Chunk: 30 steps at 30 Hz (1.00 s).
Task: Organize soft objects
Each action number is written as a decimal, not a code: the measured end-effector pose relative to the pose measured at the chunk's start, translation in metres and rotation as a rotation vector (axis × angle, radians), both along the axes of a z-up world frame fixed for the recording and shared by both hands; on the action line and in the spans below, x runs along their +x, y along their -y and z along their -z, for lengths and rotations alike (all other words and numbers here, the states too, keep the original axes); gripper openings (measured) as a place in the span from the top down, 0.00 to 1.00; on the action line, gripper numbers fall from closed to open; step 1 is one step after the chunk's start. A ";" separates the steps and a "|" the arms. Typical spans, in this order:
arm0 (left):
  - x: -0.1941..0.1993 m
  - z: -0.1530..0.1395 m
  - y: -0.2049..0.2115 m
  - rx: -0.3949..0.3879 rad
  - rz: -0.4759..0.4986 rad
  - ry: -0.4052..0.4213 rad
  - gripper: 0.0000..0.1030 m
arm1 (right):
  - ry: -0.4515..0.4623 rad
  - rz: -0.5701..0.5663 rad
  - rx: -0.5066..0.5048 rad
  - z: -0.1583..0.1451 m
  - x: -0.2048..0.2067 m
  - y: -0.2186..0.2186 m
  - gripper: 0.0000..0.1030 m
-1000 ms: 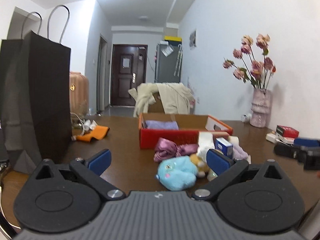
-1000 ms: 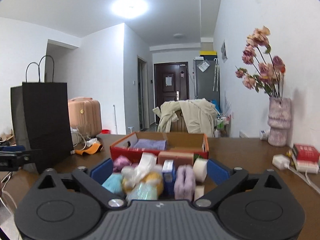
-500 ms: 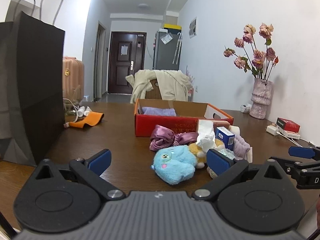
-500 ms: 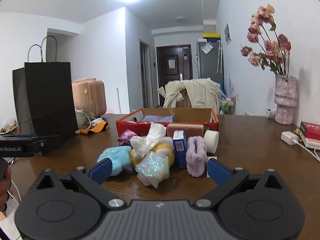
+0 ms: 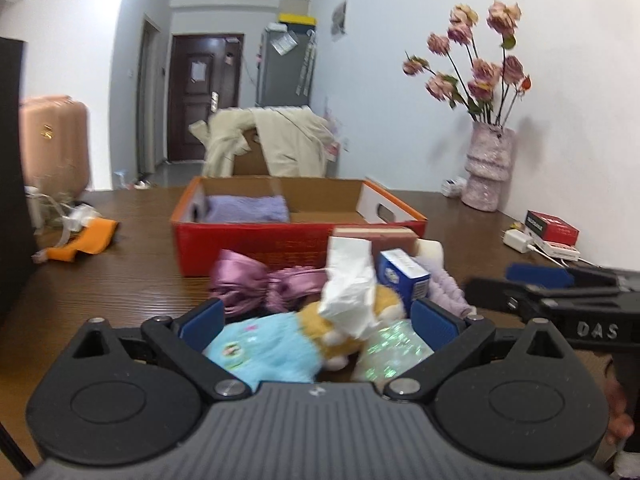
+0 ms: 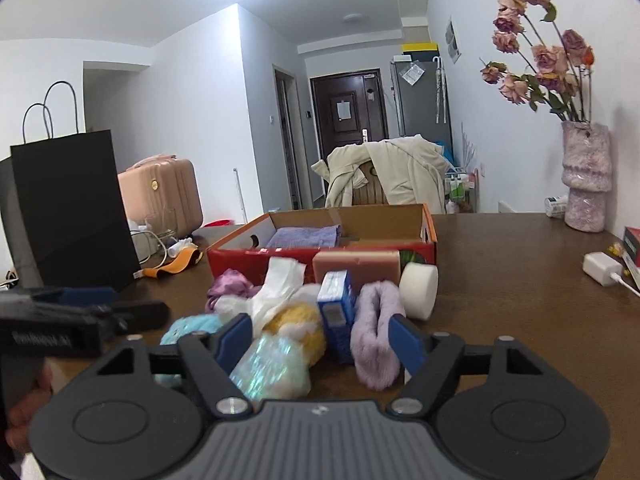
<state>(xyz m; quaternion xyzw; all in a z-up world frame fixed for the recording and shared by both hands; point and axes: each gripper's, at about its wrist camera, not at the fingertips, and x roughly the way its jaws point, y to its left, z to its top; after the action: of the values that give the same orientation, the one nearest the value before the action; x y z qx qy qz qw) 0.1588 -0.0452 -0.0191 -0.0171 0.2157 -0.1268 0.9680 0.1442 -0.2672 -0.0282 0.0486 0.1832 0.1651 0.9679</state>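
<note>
The pile of soft things sat on the dark wood-grain table [image 6: 500, 264], just in front of the red cardboard box [image 5: 280, 246]. Fluffy blue plush [image 5: 266, 348] touched a yellow plush [image 6: 296, 322], w/ crinkly white tissue [image 5: 348, 292] draped on top and a shiny iridescent bag [image 6: 272, 368] in front. A satin purple scrunchie [image 5: 244, 280], furry lilac band [image 6: 376, 336], hard blue carton [image 6: 336, 312] and round white foam disc [image 6: 418, 290] lay close by. A folded lilac towel [image 5: 248, 208] lay inside the box. Left gripper [image 5: 318, 320] stood wide apart around both plushes, pads not pressing. Right gripper [image 6: 320, 338] had just been narrowing, bag and carton betw. its fingers, not clamped.
</note>
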 end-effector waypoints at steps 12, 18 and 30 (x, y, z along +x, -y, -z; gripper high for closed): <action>0.057 0.021 -0.018 -0.071 0.019 -0.127 0.63 | -0.007 -0.169 -0.012 -0.015 0.109 -0.026 0.43; 0.061 0.017 -0.038 -0.105 0.004 -0.098 0.64 | -0.086 -0.252 0.022 0.004 0.144 -0.056 0.45; 0.092 0.012 -0.088 -0.145 -0.044 -0.140 0.39 | -0.159 -0.306 0.086 0.009 0.125 -0.067 0.46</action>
<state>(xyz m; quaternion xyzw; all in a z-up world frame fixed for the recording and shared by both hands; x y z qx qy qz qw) 0.2512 0.0425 -0.0309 -0.1005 0.2726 -0.1191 0.9494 0.2692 -0.2006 -0.0375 0.0746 0.2571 0.3137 0.9110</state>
